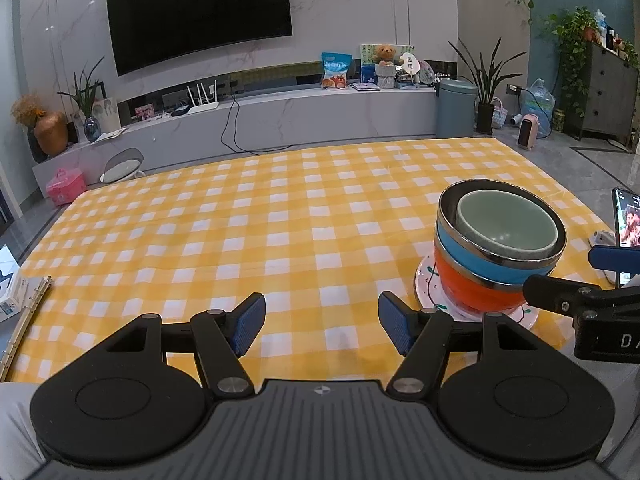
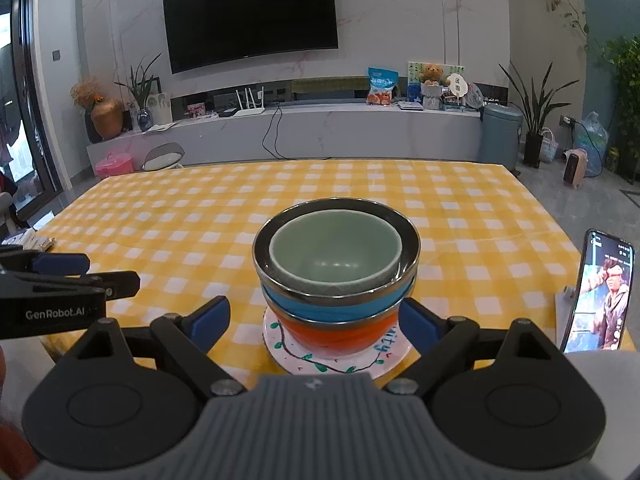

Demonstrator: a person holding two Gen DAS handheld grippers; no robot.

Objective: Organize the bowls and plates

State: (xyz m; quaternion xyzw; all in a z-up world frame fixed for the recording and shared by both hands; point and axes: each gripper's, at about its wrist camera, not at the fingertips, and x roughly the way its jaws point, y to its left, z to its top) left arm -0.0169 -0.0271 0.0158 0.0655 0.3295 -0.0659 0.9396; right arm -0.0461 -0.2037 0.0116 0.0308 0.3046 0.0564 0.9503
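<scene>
a big room is spreading out behind everything, with a marble-look wall carrying a dark television (image 2: pixel 250 16) above a long pale media shelf (image 2: pixel 304 128), and potted plants standing at both ends. a yellow and white checked tablecloth (image 1: pixel 240 232) is covering the table and taking up most of both views. near its right front edge a stack is sitting: a white plate (image 2: pixel 304 360) with a green vine pattern is lying flat on the cloth, an orange bowl (image 2: pixel 340 336) is resting on it, a blue bowl (image 2: pixel 332 308) is nesting in that, and a pale green bowl (image 2: pixel 334 256) is sitting inside the top steel rim. a phone (image 2: pixel 600 296) is standing propped just right of the stack.

the right gripper (image 2: pixel 316 322) is hanging with its jaws spread wide on either side of the stack's base, pads apart from the bowls, grasping nothing. the left gripper (image 1: pixel 322 324) is hovering over bare cloth, jaws released and empty, with the stack lying off to its right.
</scene>
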